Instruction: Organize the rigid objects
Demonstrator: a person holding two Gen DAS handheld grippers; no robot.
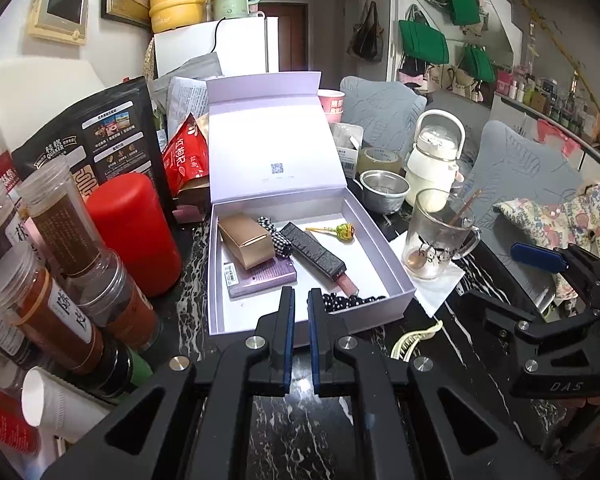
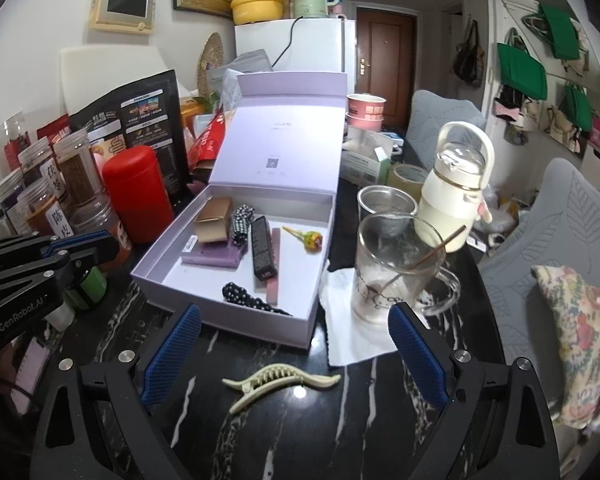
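The cream hair claw clip (image 2: 278,383) is lying loose on the dark marbled worktop (image 2: 340,420), just in front of the open lilac box (image 2: 236,322) and directly between the wide-spread jaws of the right tool (image 2: 296,354), which is gripping nothing. Inside the box a gold carton (image 2: 213,219), a black tube (image 2: 262,247), a lollipop (image 2: 311,239) and a dotted cloth piece (image 2: 246,299) are already sitting. The left tool (image 1: 299,342) is hovering closed and empty over the box's near edge.

The clip is looking thin, curved and toothed, so the pads are likely to pinch only its ends or slide off, sending it skidding. Just beyond the right finger, a glass mug (image 2: 396,270) with a spoon (image 2: 420,258) is standing on a white napkin (image 2: 354,338); a broad sweep of that tool could be knocking it over.
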